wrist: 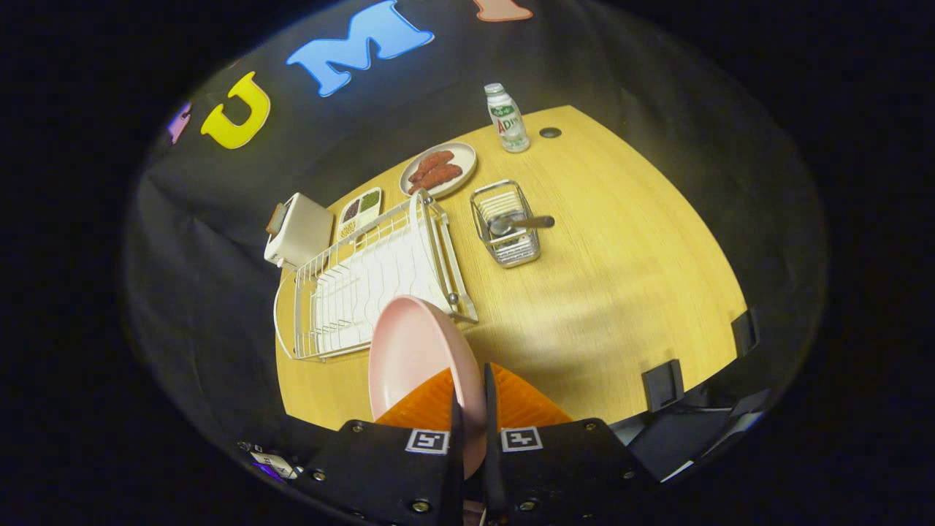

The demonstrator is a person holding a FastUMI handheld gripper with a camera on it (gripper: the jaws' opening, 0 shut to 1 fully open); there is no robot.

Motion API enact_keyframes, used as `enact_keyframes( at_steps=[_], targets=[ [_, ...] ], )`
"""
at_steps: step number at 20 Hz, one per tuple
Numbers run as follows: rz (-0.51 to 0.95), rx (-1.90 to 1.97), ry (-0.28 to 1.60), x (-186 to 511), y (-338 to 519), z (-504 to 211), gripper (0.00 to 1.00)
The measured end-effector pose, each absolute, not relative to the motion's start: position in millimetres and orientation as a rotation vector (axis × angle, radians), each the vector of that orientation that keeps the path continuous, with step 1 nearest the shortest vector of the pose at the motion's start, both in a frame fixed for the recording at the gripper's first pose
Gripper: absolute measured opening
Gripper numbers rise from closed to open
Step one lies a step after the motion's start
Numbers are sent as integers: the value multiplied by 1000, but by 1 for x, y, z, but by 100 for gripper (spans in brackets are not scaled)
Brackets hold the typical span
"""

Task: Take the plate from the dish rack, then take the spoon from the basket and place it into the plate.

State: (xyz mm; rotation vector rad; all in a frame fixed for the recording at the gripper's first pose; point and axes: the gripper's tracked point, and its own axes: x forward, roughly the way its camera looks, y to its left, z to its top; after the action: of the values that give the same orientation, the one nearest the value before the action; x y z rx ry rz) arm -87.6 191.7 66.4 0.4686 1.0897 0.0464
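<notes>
A wooden counter (621,292) was seen from above, looking forward along the hand-held gripper (471,398). At the far left stood a white toaster (298,230), and just right of it a small divided tray (359,210) of dark and green foods. Nearer lay the white dish rack (365,285), with no dishes in its slots. The pink plate (413,358) was out of the rack (so the first step looked done): it was held on edge, tilted, in front of the rack's near right corner, with its rim caught between the two fingers (431,405), which were clamped on it from both sides.

Beyond the rack sat a pale plate of sausages (438,169). To the right of the rack was the wire basket (505,223), with the spoon (520,222) lying across its top, handle pointing right, untouched. Far right stood a small white bottle (508,118).

What remained, by this view: setting the plate down on the counter, then fetching the spoon and placing it in the plate. The hand-held gripper was raised well above the counter, angled downward, pointing toward the far end.
</notes>
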Motion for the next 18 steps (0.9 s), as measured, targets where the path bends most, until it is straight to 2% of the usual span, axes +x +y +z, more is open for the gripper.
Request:
enact_keyframes(
  at_steps=[7,18],
  targets=[
    [67,468,1144,-99,188,-3,12],
    [165,571,1106,-88,211,-56,12]
  ],
)
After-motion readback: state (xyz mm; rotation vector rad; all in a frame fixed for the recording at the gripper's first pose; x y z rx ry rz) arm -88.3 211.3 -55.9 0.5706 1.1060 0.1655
